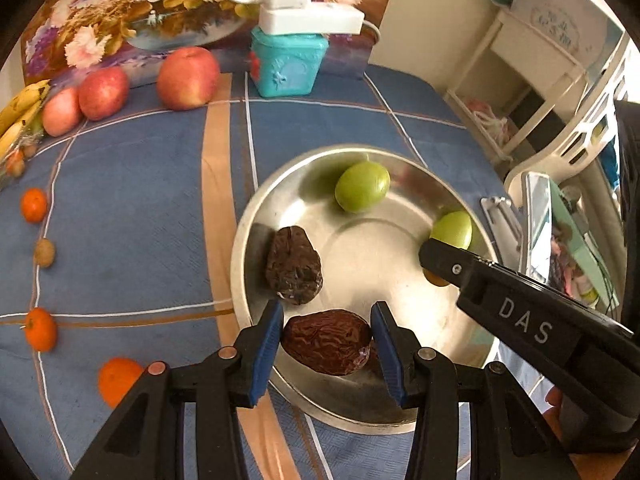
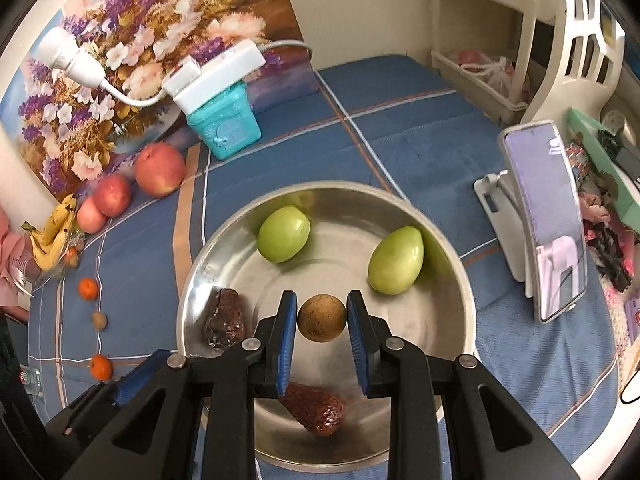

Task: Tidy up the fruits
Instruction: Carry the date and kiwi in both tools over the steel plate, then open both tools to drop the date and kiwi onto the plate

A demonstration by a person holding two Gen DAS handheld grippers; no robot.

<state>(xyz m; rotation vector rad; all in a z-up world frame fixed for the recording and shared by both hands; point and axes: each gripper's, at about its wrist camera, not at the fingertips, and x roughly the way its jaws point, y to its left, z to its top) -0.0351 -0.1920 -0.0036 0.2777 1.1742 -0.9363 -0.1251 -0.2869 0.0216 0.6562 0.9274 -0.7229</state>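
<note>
Brown longan (image 2: 322,318) between right gripper (image 2: 322,320) pads

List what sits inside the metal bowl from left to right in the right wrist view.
Dark wrinkled dried date → left smooth green fruit → small round brown fruit held between the right gripper jaws → right smooth green fruit.

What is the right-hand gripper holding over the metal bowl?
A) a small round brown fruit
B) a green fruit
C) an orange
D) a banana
A: in the right wrist view, the right gripper has its blue pads closed on a small round brown fruit above the metal bowl, while both green fruits lie loose inside.
</note>
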